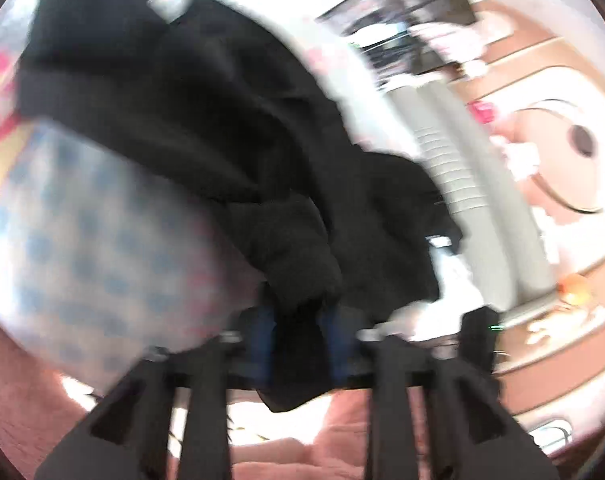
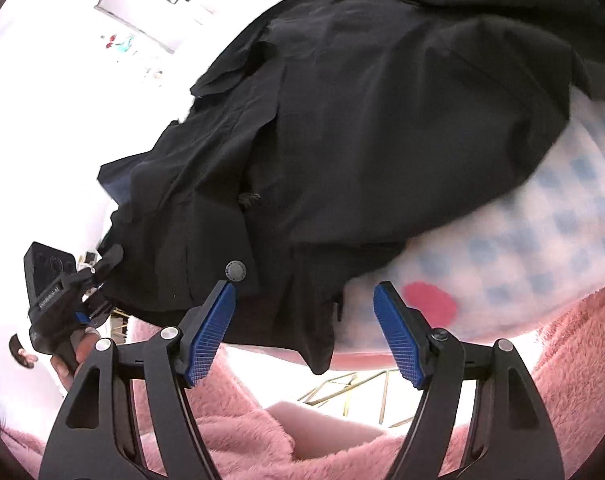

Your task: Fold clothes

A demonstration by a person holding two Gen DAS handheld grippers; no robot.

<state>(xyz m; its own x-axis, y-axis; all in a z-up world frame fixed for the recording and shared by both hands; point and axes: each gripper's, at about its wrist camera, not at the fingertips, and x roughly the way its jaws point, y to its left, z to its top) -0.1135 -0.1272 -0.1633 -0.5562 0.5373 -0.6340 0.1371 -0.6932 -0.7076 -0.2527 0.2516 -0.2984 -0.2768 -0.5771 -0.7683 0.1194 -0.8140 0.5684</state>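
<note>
The black garment [image 2: 362, 120] lies rumpled on the checked sheet [image 2: 542, 240], its hem just beyond the right gripper [image 2: 304, 320]'s wide fingers and bunched between the left gripper [image 1: 298, 340]'s narrower fingers, so both should pinch corners evenly.

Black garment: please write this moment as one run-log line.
left tongs: black garment between pads, blurred | right tongs: open, empty, at garment edge | surface: blue checked cover | fold: not yet done
</note>
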